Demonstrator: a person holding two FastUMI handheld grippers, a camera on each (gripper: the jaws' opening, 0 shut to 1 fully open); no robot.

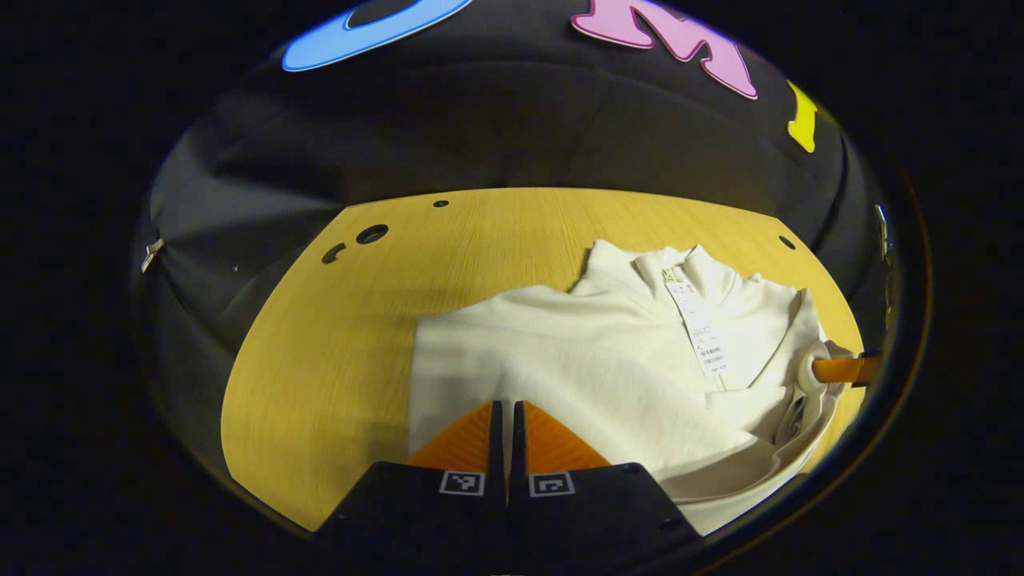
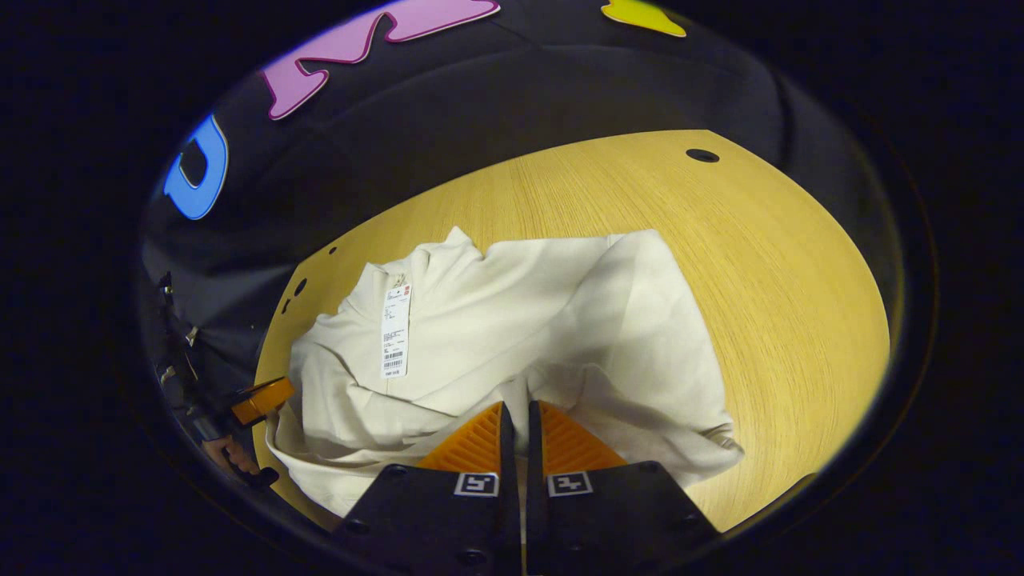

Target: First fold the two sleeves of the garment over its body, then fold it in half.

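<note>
A cream garment (image 1: 608,360) lies on the wooden table (image 1: 336,344), collar and paper tag (image 1: 704,332) toward the far side. In the right gripper view the garment (image 2: 496,336) has a sleeve folded across its body. My left gripper (image 1: 506,410) rests on the garment's near left part, its orange fingers pressed together with a thin strip of cloth between them. My right gripper (image 2: 518,412) is shut on the garment's near part, and creases run to its tips. At the cloth's right edge sits the right gripper's finger (image 1: 844,370); at its left edge, the left gripper's finger (image 2: 260,400).
The table has small round holes at its far left (image 1: 372,234) and far right (image 2: 702,155). Bare wood lies left of the garment in the left gripper view and right of it in the right gripper view. A hand (image 2: 228,456) holds the left gripper.
</note>
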